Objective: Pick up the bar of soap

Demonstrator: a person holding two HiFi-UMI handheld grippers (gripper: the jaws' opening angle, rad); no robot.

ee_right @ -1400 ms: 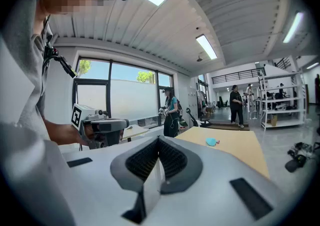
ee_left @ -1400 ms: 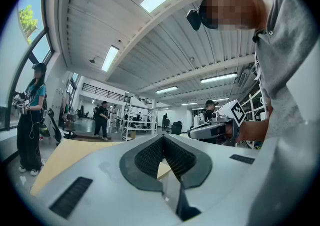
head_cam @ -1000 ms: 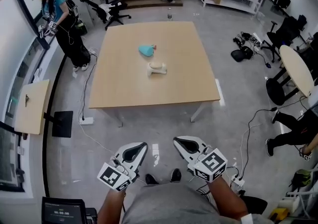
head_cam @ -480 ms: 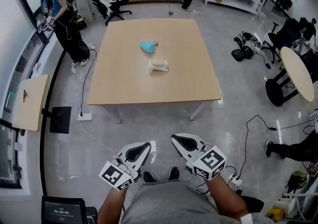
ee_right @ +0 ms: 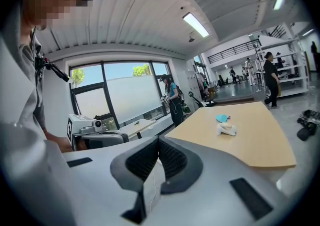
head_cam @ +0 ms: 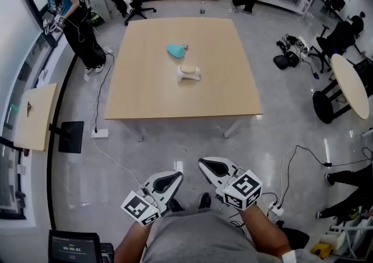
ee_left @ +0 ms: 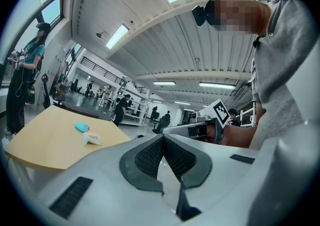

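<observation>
Left gripper [head_cam: 169, 179], right gripper [head_cam: 207, 165]: fingers pressed together, nothing between. Both held low by person's torso, well apart from square light-wood surface [head_cam: 145, 93]. Cream-white bar of soap [head_cam: 189, 73] lies near surface middle. Teal rounded object [head_cam: 175, 51] near it, far side.

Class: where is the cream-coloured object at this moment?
In the head view, the cream-coloured object lies near the middle of the wooden table, just on the near side of the teal object and slightly to its right.
</observation>
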